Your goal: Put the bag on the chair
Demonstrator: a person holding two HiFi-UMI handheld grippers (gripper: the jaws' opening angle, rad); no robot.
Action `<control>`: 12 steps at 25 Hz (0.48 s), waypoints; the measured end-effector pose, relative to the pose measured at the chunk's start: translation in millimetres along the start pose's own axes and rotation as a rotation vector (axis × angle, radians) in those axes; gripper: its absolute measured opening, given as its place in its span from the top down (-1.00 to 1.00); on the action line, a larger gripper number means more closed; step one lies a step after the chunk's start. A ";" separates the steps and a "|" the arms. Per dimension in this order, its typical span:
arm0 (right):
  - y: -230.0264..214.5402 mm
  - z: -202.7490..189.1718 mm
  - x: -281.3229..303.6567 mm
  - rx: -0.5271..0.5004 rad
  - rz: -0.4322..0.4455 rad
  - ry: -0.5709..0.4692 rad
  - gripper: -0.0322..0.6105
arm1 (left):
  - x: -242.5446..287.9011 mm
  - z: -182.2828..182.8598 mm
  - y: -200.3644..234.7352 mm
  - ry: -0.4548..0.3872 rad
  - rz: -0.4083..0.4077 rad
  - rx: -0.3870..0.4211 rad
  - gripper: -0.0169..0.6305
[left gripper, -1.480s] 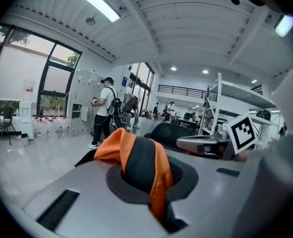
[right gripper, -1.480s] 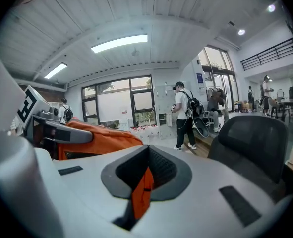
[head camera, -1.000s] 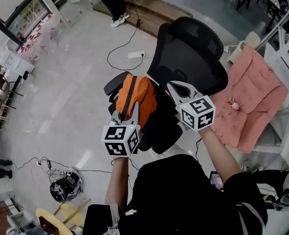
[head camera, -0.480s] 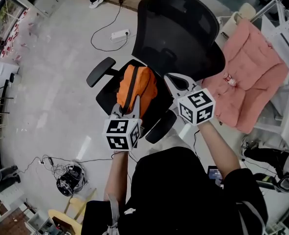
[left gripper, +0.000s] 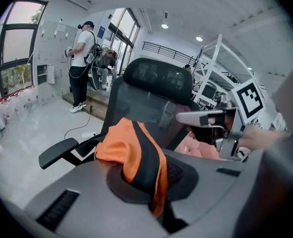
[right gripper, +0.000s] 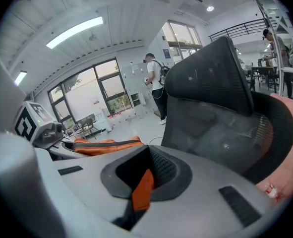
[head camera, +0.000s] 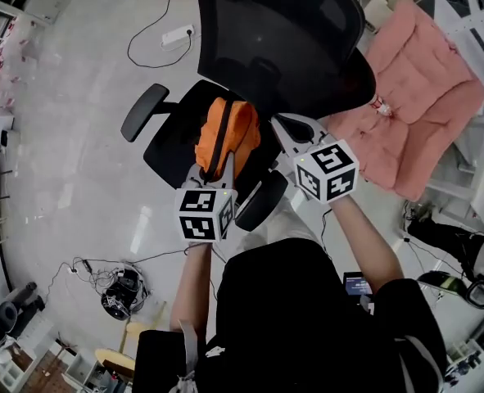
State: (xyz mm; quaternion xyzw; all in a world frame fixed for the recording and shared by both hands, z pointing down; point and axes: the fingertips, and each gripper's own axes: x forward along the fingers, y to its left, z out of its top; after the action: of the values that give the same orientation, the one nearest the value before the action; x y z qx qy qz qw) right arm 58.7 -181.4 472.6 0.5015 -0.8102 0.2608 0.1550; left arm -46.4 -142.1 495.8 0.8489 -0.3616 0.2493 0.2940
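Head view: bag (head camera: 228, 137) lengthwise toward the chair (head camera: 278, 39) back.

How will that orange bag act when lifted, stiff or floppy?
Probably floppy: the bag drapes and folds over the left gripper, which pinches only its fabric. Likely light for its size: the right gripper carries its share by one thin strip. Set on the chair, it should slump rather than roll.

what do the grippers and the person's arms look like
Both the left gripper and right gripper are light grey, with dark ribbed lining inside the jaws. Each carries a white cube with black square markers. The person wears a black top.
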 end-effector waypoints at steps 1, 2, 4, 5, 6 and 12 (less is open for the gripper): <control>-4.0 -1.8 2.3 0.005 -0.004 0.002 0.89 | 5.6 -3.2 0.2 0.012 -0.005 0.004 0.91; -7.2 -3.4 4.9 0.011 -0.008 0.003 0.89 | 10.8 -6.6 0.7 0.024 -0.010 0.010 0.91; -12.8 -7.6 9.6 0.023 -0.014 0.005 0.89 | 20.9 -13.8 1.3 0.050 -0.019 0.022 0.91; -16.0 -10.5 11.6 0.030 -0.017 0.007 0.89 | 26.0 -17.4 1.0 0.062 -0.025 0.028 0.91; -19.2 -13.5 13.4 0.037 -0.020 0.010 0.89 | 31.3 -20.6 0.5 0.075 -0.031 0.035 0.91; -35.2 -32.7 19.5 0.081 -0.037 0.028 0.89 | 57.5 -36.6 -1.9 0.130 -0.061 0.071 0.91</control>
State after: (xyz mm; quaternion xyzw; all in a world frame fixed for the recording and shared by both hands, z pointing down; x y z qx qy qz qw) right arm 81.1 -189.4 518.7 0.5183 -0.7875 0.2975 0.1506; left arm -17.3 -143.1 557.5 0.8514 -0.3068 0.3073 0.2941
